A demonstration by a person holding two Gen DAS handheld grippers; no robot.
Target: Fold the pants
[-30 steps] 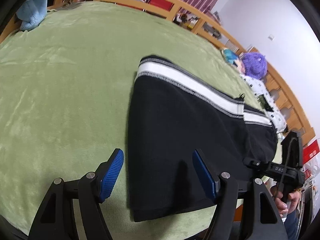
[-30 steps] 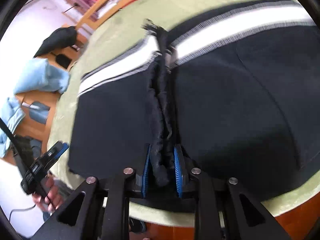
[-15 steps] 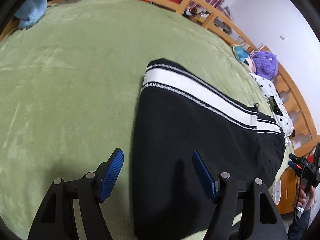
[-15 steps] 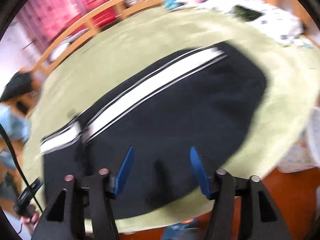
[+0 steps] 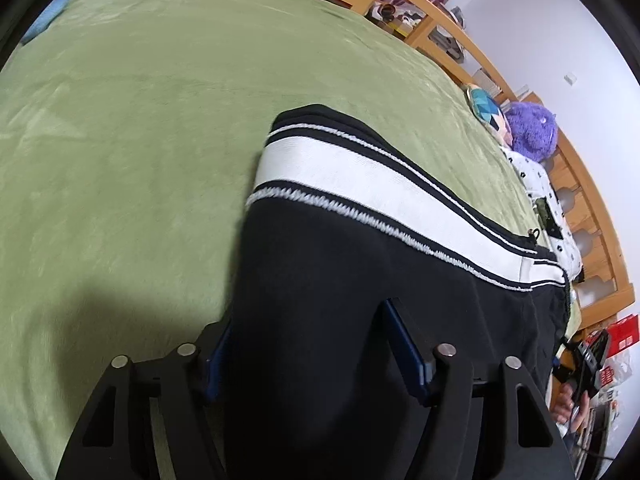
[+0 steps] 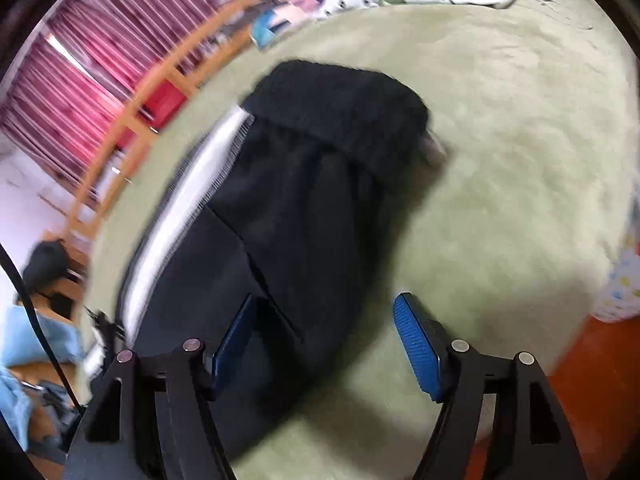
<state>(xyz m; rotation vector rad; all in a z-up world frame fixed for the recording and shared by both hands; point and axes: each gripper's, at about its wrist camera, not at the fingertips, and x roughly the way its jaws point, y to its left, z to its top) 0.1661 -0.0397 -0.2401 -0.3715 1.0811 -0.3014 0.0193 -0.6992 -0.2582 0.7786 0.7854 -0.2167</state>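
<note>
1. The left gripper [image 5: 308, 352] hangs low over the green blanket [image 5: 120, 160]; its jaws are closing, and the black pants [image 5: 340, 280] lie between them, the left edge of the cloth at the left pad. Whether the pads press the fabric I cannot tell.
2. Ahead of those jaws runs the white side stripe [image 5: 360, 184].
3. The right gripper [image 6: 324, 344] has its jaws apart and opening, nothing clamped; the pants [image 6: 304, 208] lie ahead and under the left pad, the waistband [image 6: 340, 108] beyond.

Even, bright indoor light. The right wrist view is motion-blurred; the left is sharper. Fisheye bends both, with dark corners.
</note>
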